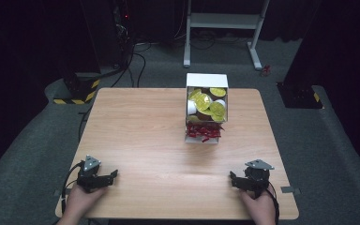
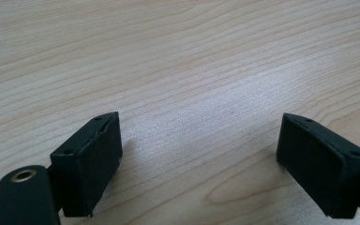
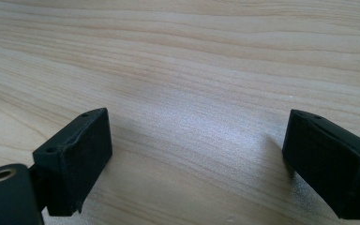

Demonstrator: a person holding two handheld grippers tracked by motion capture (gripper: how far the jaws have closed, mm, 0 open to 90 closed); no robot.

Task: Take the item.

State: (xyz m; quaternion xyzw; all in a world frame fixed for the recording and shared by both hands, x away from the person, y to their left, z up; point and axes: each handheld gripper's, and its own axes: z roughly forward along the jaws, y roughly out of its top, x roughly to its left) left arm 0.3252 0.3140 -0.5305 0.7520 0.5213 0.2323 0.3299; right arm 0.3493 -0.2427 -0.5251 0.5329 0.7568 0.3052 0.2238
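Observation:
A white open box (image 1: 206,80) stands at the far middle of the wooden table (image 1: 140,122). It holds several yellow-lidded round cups (image 1: 206,103) in its back part and red wrapped pieces (image 1: 203,131) in its front part. My left gripper (image 1: 110,176) rests at the near left of the table, held by a hand, open with nothing between its jaws. My right gripper (image 1: 233,179) rests at the near right, also open and empty. In the left gripper view the left gripper (image 2: 199,159) looks at bare wood. The right gripper (image 3: 197,159) likewise faces bare wood in its own view.
Beyond the table's far edge a white metal stand (image 1: 225,28) sits on the grey floor, with black equipment and cables (image 1: 122,42) at the back left. Yellow-black striped bases (image 1: 79,91) flank the far corners. Wide bare wood lies between the grippers and the box.

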